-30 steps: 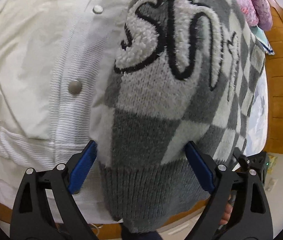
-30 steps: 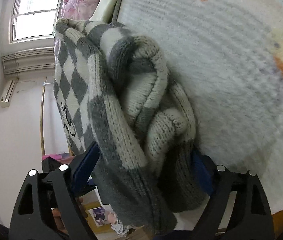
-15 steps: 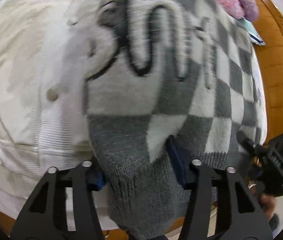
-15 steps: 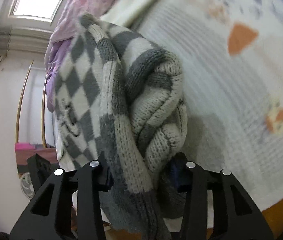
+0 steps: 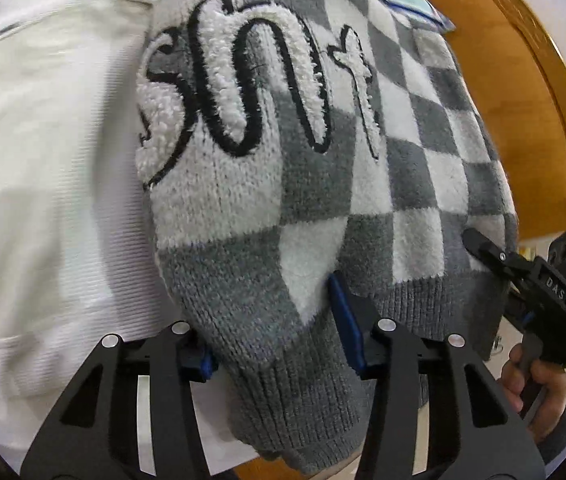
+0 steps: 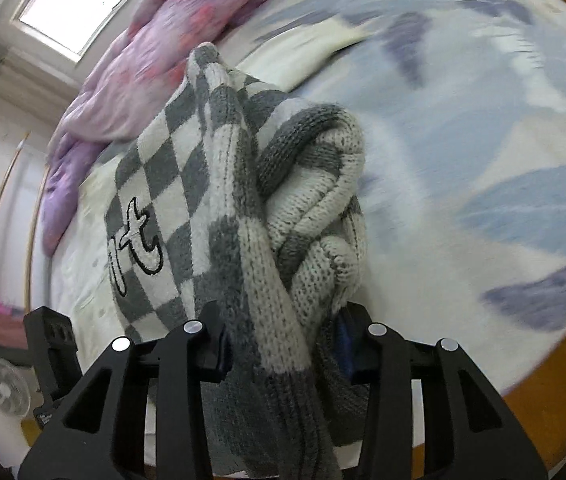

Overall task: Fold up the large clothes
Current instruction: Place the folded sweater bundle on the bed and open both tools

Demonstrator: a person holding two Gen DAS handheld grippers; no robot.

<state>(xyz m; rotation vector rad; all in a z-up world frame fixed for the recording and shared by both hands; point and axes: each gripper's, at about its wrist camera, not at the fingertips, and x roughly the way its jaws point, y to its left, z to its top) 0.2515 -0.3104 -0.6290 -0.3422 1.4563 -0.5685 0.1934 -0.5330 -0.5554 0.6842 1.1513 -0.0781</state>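
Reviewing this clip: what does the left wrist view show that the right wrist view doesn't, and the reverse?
Only the left wrist view shows the white ribbed jacket beside the sweater, the orange wooden bed frame, and the right gripper biting the sweater's hem.

Only the right wrist view shows the pink-purple floral quilt, the window, the white floor fan and the blue-patterned bedsheet.

Both share the grey-and-white checkered knit sweater, with each view's own gripper, including the left gripper, shut on its ribbed hem.

The grey-and-white checked knit sweater (image 5: 367, 184) is bunched and folded over itself, its ribbed grey hem nearest the cameras. Fuzzy white letters outlined in black run across its front. Thick rolled folds, perhaps a sleeve, bulge along one side above the bed.
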